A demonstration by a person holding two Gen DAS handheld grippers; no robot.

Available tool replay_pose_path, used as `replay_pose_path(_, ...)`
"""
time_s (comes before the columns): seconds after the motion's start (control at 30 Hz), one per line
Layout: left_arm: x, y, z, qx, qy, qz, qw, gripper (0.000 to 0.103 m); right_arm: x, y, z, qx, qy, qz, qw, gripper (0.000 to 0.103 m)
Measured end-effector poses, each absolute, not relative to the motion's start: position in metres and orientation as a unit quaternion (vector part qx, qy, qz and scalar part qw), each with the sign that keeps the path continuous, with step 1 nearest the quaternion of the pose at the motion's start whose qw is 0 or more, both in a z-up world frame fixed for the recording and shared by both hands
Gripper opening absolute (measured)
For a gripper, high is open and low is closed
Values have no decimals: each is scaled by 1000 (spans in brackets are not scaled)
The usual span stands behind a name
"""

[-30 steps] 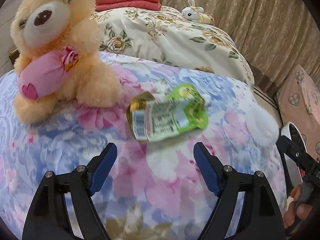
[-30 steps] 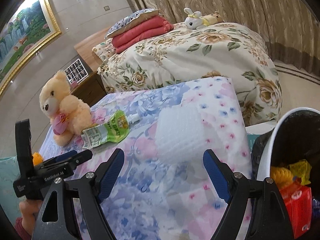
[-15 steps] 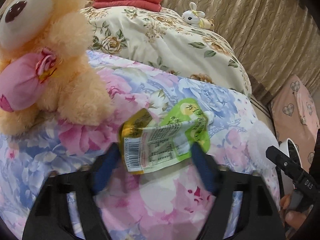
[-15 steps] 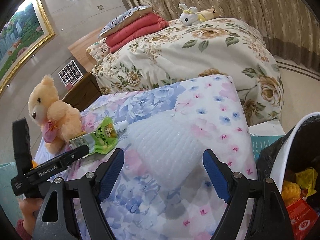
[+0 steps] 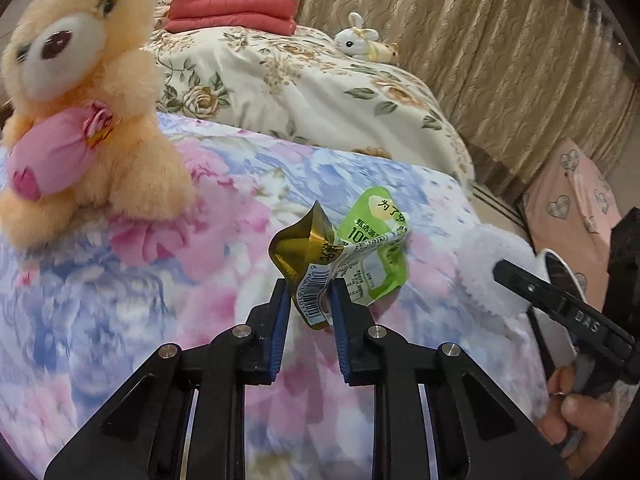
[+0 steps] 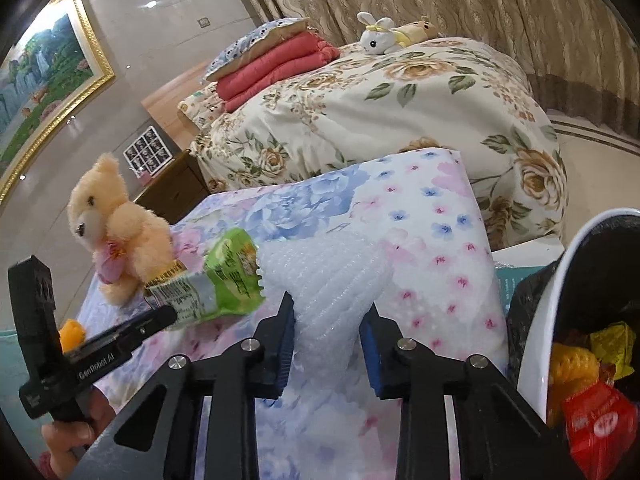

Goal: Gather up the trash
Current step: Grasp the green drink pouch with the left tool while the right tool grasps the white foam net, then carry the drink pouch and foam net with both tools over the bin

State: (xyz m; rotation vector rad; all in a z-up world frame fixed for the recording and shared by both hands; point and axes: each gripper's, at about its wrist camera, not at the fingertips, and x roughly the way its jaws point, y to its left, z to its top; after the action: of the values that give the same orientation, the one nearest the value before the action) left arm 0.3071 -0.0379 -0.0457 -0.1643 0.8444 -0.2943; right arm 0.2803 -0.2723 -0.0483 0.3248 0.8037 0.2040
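Beige patterned curtains (image 6: 460, 4) hung across top and right of frame. Gold-framed landscape painting (image 6: 40, 68) seen upper left on glossy pale wall (image 6: 160, 40). Dark wooden nightstand (image 6: 176, 192) placed left of centre, beside bed with rose-print quilt (image 6: 400, 112). Tiled floor (image 6: 592, 132) visible at right edge.

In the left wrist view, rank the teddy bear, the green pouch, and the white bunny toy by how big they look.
Largest to smallest, as they appear:
1. teddy bear
2. green pouch
3. white bunny toy
The bunny lies far back on the other bed, so its true size is unsure.
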Motion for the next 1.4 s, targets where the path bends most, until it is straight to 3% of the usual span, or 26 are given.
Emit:
replay_pose_path(0.43, 226, -42, -46, -93, 430, -184, 879, 16, 219, -269, -40, 178, 390, 138, 893, 29)
replay_pose_path(0.5, 219, -45, -47, -72, 432, -181, 881, 28, 211, -268, -41, 179, 391, 141, 892, 29)
replay_pose_path(0.57, 218, -48, -48, -46, 435, -166, 884, 69, 205, -269, -41, 180, 391, 141, 891, 29)
replay_pose_path(0.6, 220, -48, -48, -37, 433, -154, 887, 73, 203, -269, -41, 182, 391, 141, 891, 29)
replay_pose_path(0.93, 255, -53, -62, -22, 451, -153, 879, 74, 185, -280, -41, 200, 387, 128, 891, 29)
replay_pose_path(1.03, 255, -64, -63, -4, 446, -159, 881, 46, 181, -282, -41, 204, 386, 124, 891, 29)
replay_pose_path(1.07, 254, -66, -62, 1, 444, -163, 881, 43, 180, -283, -40, 204, 385, 124, 891, 29)
replay_pose_path(1.17, 247, -69, -60, -3, 441, -168, 882, 37, 176, -285, -38, 205, 383, 123, 892, 29)
replay_pose_path(1.4, 219, -71, -53, -19, 436, -172, 883, 36, 165, -291, -34, 210, 376, 122, 894, 29)
